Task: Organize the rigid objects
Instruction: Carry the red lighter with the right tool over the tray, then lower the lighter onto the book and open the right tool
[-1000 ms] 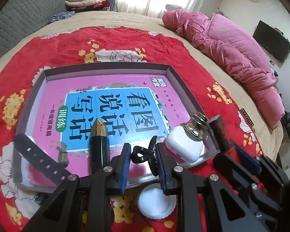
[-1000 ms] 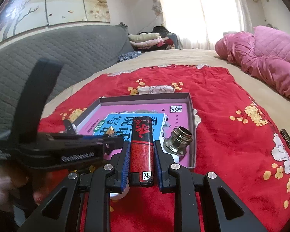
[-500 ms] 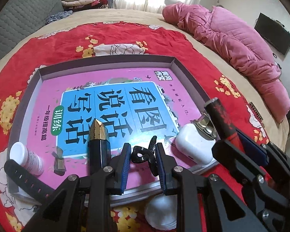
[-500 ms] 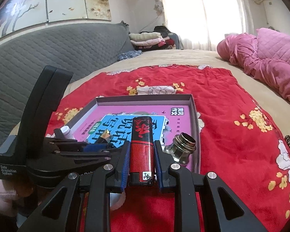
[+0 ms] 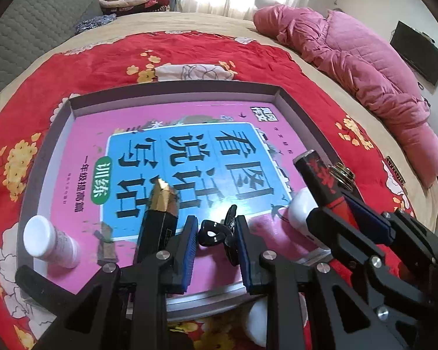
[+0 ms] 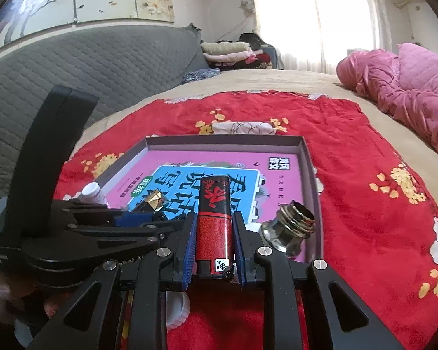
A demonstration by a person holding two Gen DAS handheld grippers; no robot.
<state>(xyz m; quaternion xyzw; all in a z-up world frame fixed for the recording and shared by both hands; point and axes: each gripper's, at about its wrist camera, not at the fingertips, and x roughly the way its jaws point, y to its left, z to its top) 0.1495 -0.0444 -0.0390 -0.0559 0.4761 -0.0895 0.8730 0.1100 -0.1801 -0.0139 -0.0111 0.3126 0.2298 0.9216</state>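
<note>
A shallow grey tray (image 5: 175,87) lies on the red floral blanket with a pink and blue book flat inside it. My left gripper (image 5: 216,233) hovers over the tray's near edge, shut on a small black clip (image 5: 211,233). My right gripper (image 6: 214,224) is shut on a red and black lighter (image 6: 214,227), whose tip hangs above the tray's near right corner. In the left wrist view the lighter (image 5: 318,175) slants in from the right. The left gripper's body fills the lower left of the right wrist view.
In the tray lie a white pill bottle (image 5: 48,242), a black and gold bottle (image 5: 160,204), a white earbud case (image 5: 300,213) and a glass jar with a metal neck (image 6: 289,230). A white round lid (image 6: 176,306) sits before the tray. A pink quilt (image 5: 365,67) lies far right.
The right gripper has carried the lighter forward and a little down, over the tray's near right corner. The left gripper still grips the clip, and the tray looks slightly nearer in its view.
</note>
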